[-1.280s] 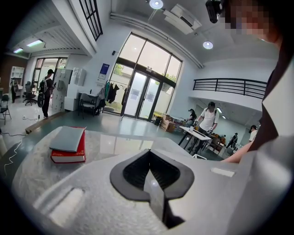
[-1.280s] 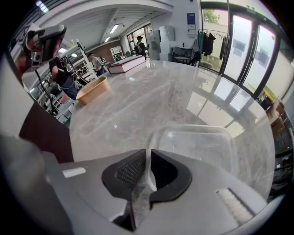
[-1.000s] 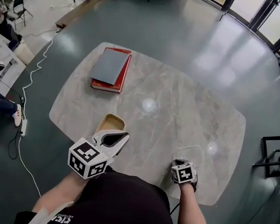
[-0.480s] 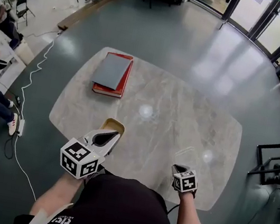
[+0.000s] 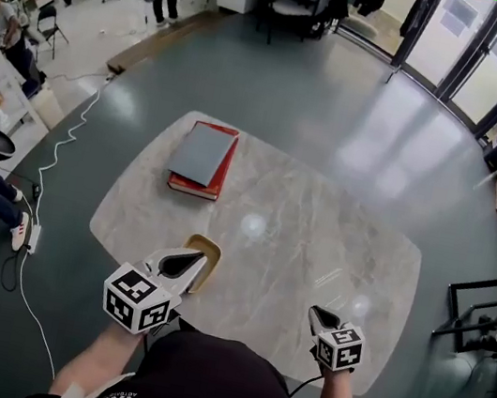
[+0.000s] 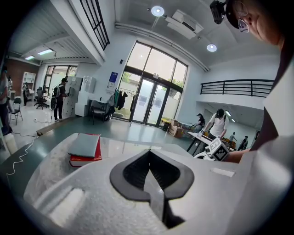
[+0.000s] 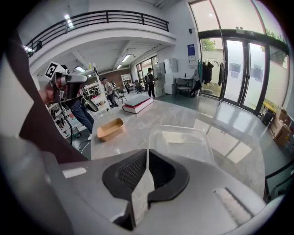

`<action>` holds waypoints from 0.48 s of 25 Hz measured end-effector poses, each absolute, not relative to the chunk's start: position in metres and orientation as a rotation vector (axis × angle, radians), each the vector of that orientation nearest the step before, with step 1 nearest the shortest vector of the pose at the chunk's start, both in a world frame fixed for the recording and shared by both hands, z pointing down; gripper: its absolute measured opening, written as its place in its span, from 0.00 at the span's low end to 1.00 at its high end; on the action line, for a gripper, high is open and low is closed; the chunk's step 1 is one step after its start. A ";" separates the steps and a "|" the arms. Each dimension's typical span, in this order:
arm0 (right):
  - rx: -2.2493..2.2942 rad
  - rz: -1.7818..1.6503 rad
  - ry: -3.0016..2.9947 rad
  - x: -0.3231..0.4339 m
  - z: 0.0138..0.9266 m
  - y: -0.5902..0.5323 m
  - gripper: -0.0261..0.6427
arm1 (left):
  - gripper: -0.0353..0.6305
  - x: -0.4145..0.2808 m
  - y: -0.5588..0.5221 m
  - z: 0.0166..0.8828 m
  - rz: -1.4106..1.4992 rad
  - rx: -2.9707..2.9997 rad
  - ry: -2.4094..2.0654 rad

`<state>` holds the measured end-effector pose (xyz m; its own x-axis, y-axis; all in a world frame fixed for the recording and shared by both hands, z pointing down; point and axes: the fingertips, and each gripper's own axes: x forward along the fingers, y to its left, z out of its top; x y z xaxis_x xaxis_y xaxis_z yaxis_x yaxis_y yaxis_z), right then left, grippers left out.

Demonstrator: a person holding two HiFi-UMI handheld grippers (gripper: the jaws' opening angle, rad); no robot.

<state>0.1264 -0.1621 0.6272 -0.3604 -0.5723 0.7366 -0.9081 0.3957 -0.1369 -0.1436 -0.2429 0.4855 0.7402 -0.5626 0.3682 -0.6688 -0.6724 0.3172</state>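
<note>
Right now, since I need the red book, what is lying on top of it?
A grey book lies flat on the red book, covering most of it; only red strips at the far and right edges show. The cover beneath is hidden.

An empty tan paper tray [image 5: 208, 255] sits upright at seven o'clock on the marble table [image 5: 321, 220]; an open, empty clear plastic container [image 7: 181, 140] rests at five o'clock.

A rounded, grey-veined marble table [image 5: 298, 240] carries three things. A red book [image 6: 85, 159] lies at its far left corner, with a grey book [image 5: 201, 154] stacked on top. A tan oblong tray [image 7: 110, 129] sits at the near left edge. A clear plastic container [image 7: 181, 142] sits near the right.
</note>
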 end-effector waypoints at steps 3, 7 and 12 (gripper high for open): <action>1.241 0.691 -2.113 0.117 0.608 -0.163 0.06 | 0.06 -0.144 -0.241 0.481 0.323 2.514 -0.941; 1.248 0.654 -2.219 0.102 0.573 -0.172 0.06 | 0.06 -0.136 -0.237 0.474 0.310 2.530 -0.918; 1.247 0.580 -2.342 0.079 0.530 -0.183 0.06 | 0.06 -0.123 -0.229 0.457 0.307 2.579 -0.874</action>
<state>0.0786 -0.1829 0.5297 -0.5080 -0.6681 0.5438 -0.8446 0.5102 -0.1622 -0.1234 -0.2291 0.4571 0.7805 -0.5327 0.3272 -0.6203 -0.7252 0.2989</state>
